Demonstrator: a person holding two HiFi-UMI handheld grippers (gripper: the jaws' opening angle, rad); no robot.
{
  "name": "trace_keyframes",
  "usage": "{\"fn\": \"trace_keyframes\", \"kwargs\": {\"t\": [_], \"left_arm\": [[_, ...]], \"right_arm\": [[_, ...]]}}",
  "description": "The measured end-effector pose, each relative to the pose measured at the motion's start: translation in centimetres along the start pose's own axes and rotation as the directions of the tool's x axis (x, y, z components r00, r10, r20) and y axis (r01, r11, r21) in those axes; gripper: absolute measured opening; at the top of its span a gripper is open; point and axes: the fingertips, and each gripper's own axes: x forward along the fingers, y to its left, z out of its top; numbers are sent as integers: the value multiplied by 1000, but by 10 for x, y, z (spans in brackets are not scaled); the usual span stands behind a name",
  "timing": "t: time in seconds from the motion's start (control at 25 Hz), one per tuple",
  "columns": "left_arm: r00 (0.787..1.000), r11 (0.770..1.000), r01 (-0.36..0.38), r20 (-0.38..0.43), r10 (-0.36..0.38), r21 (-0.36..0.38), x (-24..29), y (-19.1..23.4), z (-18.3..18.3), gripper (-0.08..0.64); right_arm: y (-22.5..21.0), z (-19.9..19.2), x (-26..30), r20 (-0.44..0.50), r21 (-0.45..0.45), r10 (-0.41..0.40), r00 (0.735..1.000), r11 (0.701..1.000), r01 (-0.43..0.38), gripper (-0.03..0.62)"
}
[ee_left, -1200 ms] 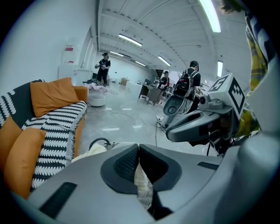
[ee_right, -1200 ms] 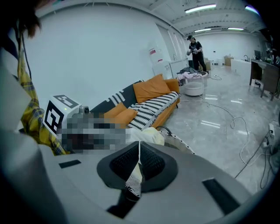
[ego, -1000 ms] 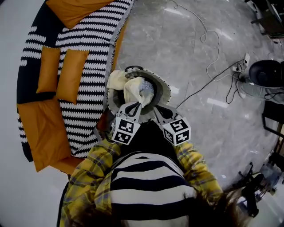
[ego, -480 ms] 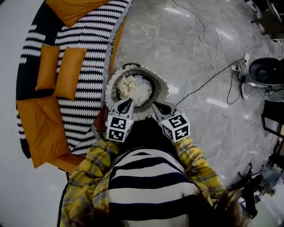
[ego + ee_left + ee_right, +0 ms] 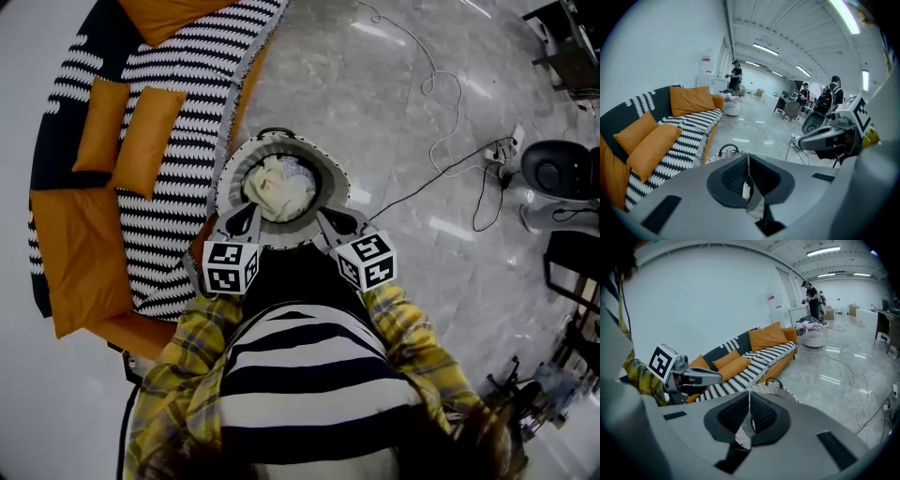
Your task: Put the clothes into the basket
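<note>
A round woven basket (image 5: 330,174) stands on the grey floor by the sofa. Cream and pale blue clothes (image 5: 280,190) lie bunched inside it. My left gripper (image 5: 243,218) hangs at the basket's near left rim with its jaws shut and no cloth between them. My right gripper (image 5: 329,220) sits at the near right rim, jaws also shut and empty. In the left gripper view the left gripper (image 5: 748,161) points over the basket's handle (image 5: 727,148), and a scrap of white cloth shows below the pads. The right gripper (image 5: 749,401) looks across the basket's rim (image 5: 780,389).
A sofa (image 5: 178,103) with a black-and-white throw and orange cushions (image 5: 131,136) runs along the left. Cables (image 5: 441,94) trail over the floor at right toward a black round device (image 5: 561,167). Several people (image 5: 736,75) stand far off in the hall.
The cream garment that hung over the basket's rim from my left gripper now lies inside the basket. The left gripper has let go and drawn back to the left.
</note>
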Motion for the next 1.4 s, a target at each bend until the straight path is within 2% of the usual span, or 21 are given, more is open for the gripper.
{"fn": "trace_keyframes", "kwargs": {"t": [0.28,0.52,0.8,1.04,1.4], "left_arm": [[996,992,-81,28,84,-96,-23,10,-3,23],[993,983,-113,24,117,-142,-34,18,-7,23],[990,980,-133,22,137,-147,-38,26,-3,23],[990,981,-134,14,137,-142,-40,32,-2,23],[992,981,-126,2,128,-147,-39,41,-5,23]], "right_arm": [[1,-1,-1,-16,-17,27,1000,999,-28,29],[2,3,2,-39,-32,25,999,999,-26,29],[1,5,5,-51,-15,11,999,1000,-12,28],[-1,5,11,-78,-5,-36,996,999,35,26],[-2,8,18,-77,36,-46,996,998,49,26]]}}
